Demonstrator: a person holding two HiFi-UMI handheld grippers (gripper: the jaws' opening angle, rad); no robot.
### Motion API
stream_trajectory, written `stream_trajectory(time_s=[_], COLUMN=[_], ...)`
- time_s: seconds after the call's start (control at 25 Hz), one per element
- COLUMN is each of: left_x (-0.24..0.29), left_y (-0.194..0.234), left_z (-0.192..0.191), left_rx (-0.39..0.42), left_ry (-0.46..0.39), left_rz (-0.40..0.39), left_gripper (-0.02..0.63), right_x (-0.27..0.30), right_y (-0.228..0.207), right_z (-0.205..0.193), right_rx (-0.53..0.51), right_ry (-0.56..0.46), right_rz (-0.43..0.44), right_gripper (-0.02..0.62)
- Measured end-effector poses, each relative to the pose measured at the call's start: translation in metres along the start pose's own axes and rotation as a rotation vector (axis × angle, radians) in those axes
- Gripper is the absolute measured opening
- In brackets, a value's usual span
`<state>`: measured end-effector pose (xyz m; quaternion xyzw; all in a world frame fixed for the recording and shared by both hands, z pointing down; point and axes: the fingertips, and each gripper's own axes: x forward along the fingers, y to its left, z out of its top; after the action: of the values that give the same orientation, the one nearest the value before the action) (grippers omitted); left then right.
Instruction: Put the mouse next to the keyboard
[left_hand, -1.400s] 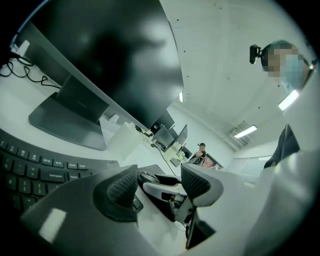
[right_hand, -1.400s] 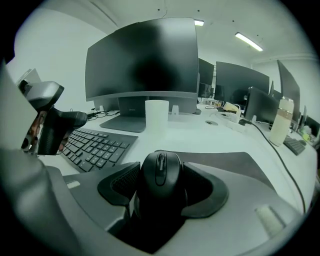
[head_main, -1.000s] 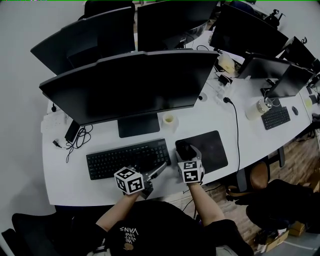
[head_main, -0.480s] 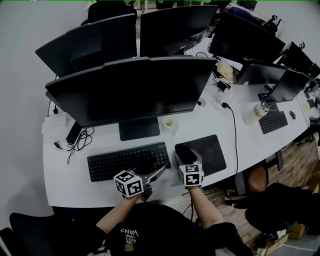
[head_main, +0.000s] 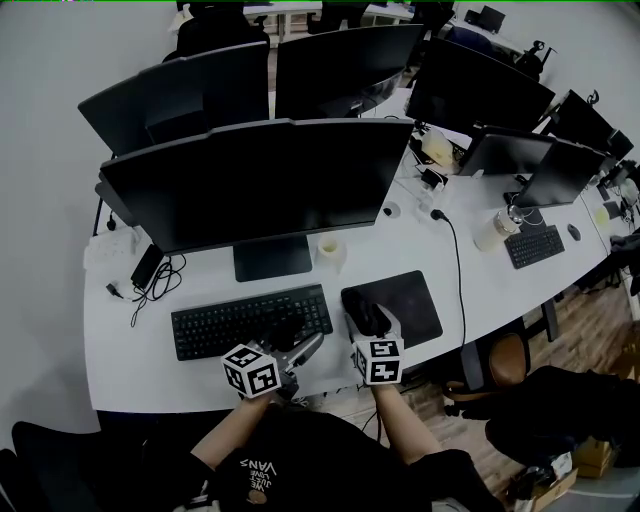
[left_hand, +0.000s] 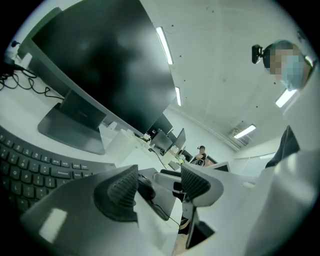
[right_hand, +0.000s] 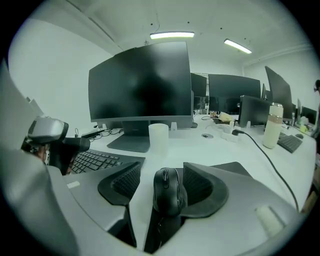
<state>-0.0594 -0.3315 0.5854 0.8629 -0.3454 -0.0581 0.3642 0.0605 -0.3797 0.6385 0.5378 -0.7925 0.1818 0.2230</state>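
A black mouse (head_main: 364, 308) lies on the left edge of a dark mouse pad (head_main: 410, 300), just right of the black keyboard (head_main: 250, 320). My right gripper (head_main: 372, 318) is open around it. In the right gripper view the mouse (right_hand: 169, 192) sits between the jaws of the right gripper (right_hand: 162, 182), close to the right pad, with a gap on the left side. My left gripper (head_main: 308, 347) hovers over the keyboard's near right corner, pointing toward the mouse. In the left gripper view the left gripper (left_hand: 160, 187) is open with nothing between its pads.
A large monitor (head_main: 250, 185) stands behind the keyboard, with a white cup (head_main: 330, 250) beside its foot. A black cable (head_main: 455, 260) runs down the desk right of the pad. Loose cables (head_main: 150, 275) lie at far left. A bottle (head_main: 490, 232) and a second keyboard (head_main: 535, 245) are farther right.
The head camera has shifted a little. Both grippers and the mouse stay in about the same places relative to the pad and keyboard.
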Motion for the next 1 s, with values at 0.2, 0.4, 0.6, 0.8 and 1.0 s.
stream_trajectory(time_s=[0.2, 0.4, 0.6, 0.8, 1.0], left_x=[-0.011, -0.023, -0.031, -0.043, -0.054], left_y=[-0.016, -0.033, -0.052, -0.071, -0.091], left_z=[-0.008, -0.020, -0.035, -0.047, -0.060], left_rx=[0.028, 0.041, 0.067, 0.112, 0.186], left_ry=[0.010, 0.012, 0.025, 0.016, 0.024], left_rz=[0.006, 0.015, 0.024, 0.049, 0.077], left_gripper=[0.264, 0.262, 0.261, 0.215, 0.135], right_x=[-0.034, -0.073, -0.110, -0.141, -0.166], right_y=[0.007, 0.011, 0.014, 0.015, 0.021], right_z=[0.004, 0.001, -0.001, -0.011, -0.020], right_rx=[0.006, 0.019, 0.021, 0.025, 0.021], right_ry=[-0.043, -0.092, -0.139, -0.156, -0.168], right_rz=[0.010, 0.010, 0.013, 0.024, 0.043], right_gripper=[0.227, 0.128, 0.027, 0.005, 0.005])
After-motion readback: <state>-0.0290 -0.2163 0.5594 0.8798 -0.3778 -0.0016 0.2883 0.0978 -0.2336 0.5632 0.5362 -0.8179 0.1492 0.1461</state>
